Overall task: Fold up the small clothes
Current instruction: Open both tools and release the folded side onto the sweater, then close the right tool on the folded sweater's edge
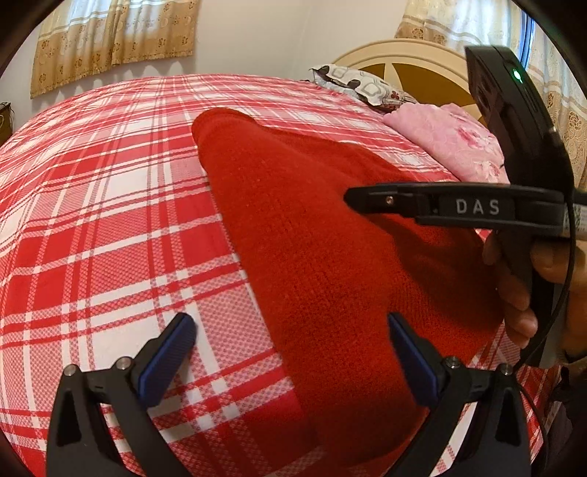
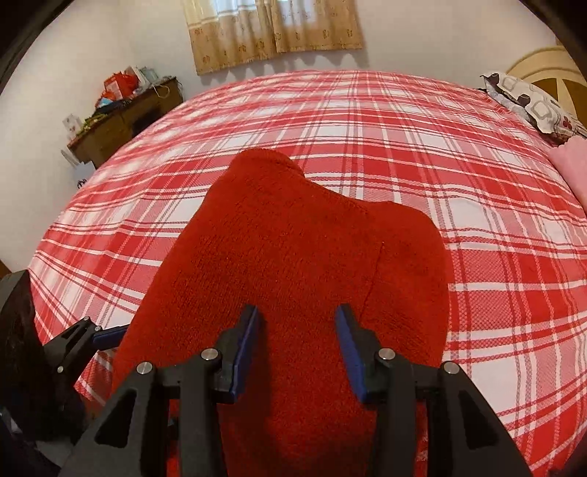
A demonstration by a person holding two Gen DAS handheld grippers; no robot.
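While the red knitted garment [image 1: 312,235] lay spread flat on the bed's red-and-white plaid sheet [image 1: 110,220], both grippers hovered over its near end with nothing between their jaws. From the left wrist view, the left gripper [image 1: 290,348] stood with its jaws wide apart, one blue pad [image 1: 168,359] over bare plaid just beside the garment's edge and the other over the red knit itself. To its right, the right gripper [image 1: 370,201] reached in sideways above the cloth, held by the person's hand [image 1: 521,293], its black body marked DAS and a green light [image 1: 517,75] glowing on the unit above. From the right wrist view, the right gripper [image 2: 299,345] had its jaws parted, though less widely, both pads poised over the middle of the garment [image 2: 293,238], whose narrower end pointed away toward the far side of the bed. Near the headboard [image 1: 403,62] lay a patterned pillow [image 1: 367,86] and a folded pink cloth [image 1: 447,143], well apart from the garment. Gold curtains [image 2: 271,33] hung on the far wall, and a cluttered wooden cabinet [image 2: 124,113] stood beside the bed.
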